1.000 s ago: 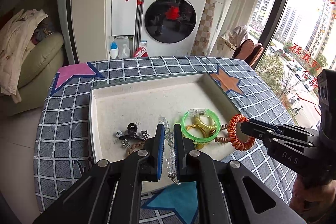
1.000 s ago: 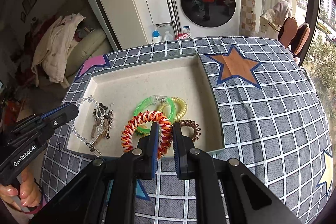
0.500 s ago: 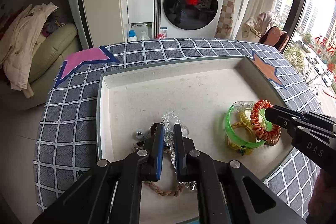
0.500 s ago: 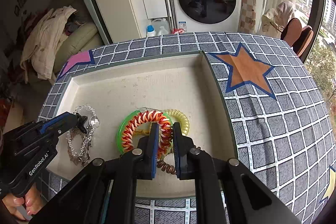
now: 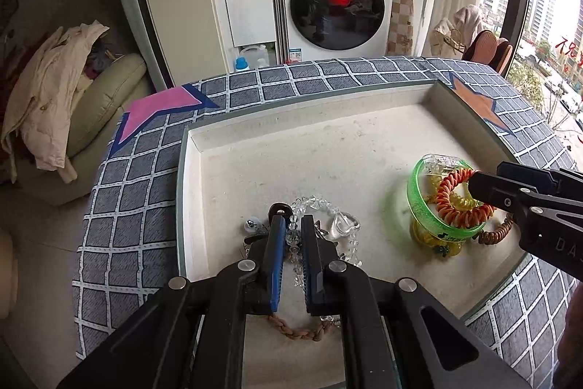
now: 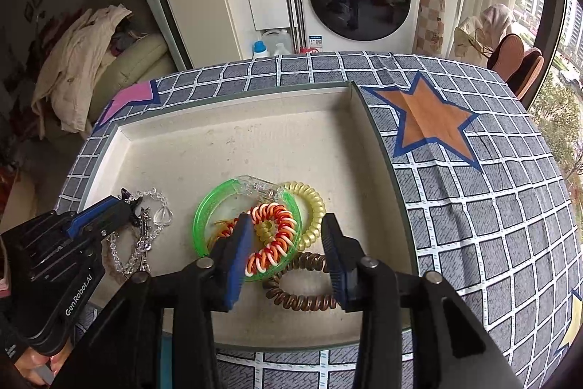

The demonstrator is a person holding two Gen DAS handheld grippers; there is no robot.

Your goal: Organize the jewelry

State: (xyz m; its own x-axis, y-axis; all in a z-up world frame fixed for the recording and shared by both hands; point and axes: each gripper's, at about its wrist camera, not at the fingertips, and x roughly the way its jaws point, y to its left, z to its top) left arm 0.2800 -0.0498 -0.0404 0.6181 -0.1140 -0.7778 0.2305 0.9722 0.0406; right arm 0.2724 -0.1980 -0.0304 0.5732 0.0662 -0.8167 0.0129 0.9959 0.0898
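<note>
The right gripper (image 6: 288, 243) is opening its jaws over the orange-and-white coil band (image 6: 271, 239), which lies loose on the green bangle (image 6: 207, 225) at the tray's (image 6: 233, 123) five o'clock. At seven o'clock the left gripper (image 5: 291, 243) stays out of this (clamped on the crystal bead strand (image 5: 313, 206)).

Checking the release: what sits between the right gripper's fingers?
Right wrist view: right gripper jaws opening; the orange-white coil tie lies between them on the green bangle, untouched.
</note>
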